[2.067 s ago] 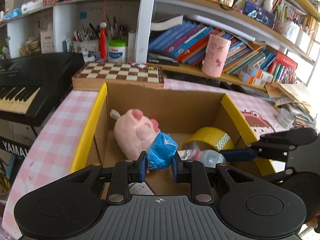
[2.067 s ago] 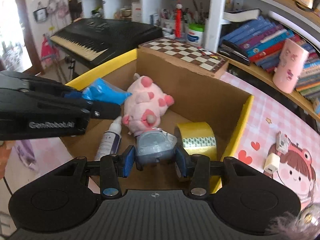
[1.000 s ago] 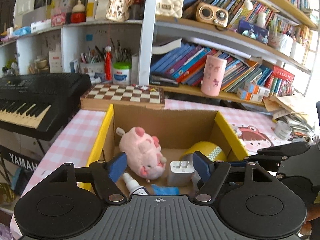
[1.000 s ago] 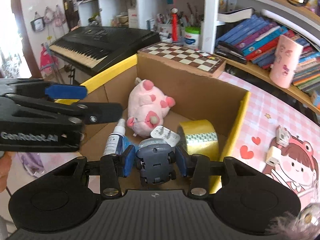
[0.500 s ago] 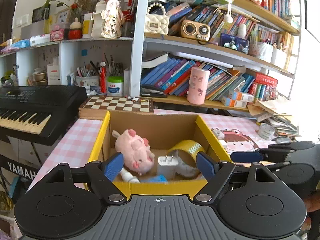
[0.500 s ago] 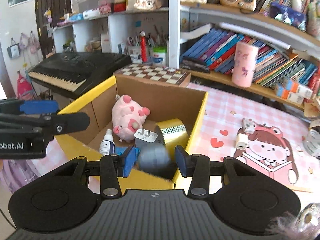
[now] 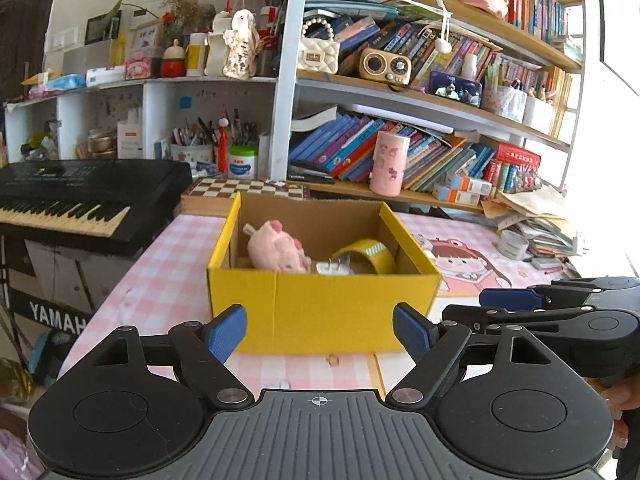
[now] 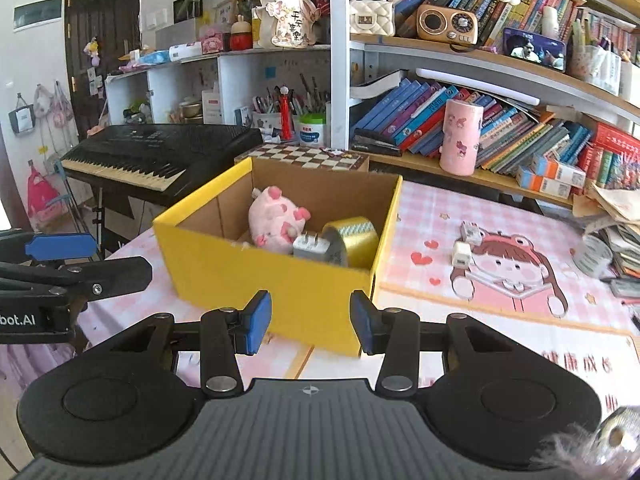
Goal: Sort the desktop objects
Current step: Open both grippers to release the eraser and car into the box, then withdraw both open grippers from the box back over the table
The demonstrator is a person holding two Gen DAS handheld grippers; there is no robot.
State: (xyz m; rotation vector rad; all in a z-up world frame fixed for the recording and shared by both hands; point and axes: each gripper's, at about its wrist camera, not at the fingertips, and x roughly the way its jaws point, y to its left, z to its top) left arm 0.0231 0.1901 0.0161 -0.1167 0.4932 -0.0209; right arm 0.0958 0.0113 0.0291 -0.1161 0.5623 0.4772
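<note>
**Desk:** How do the jaws stand?

**Photographer:** The left gripper (image 7: 320, 334) has just been opening and its jaws are spread wide with nothing between them. The right gripper (image 8: 310, 320) has narrower jaws, also released and empty. Both hover off the near wall of the yellow box (image 7: 320, 308), which sits by the bench's (image 7: 168, 280) left edge.

**Desk:** And the sorted things?

**Photographer:** They are inside the box: a plush pig (image 7: 276, 254), a plug adapter (image 7: 332, 268) and a yellow tape roll (image 7: 366, 254).

**Desk:** What is the best way forward?

**Photographer:** Probably a fresh pickup. Swing clear of the box wall first, then straddle one small item squarely before closing.

**Desk:** Do the views differ?

**Photographer:** The right view alone shows two white chargers (image 8: 460, 258) on the cartoon mat, right of the box. The box hides them from the left view, which catches the right gripper side-on.
</note>
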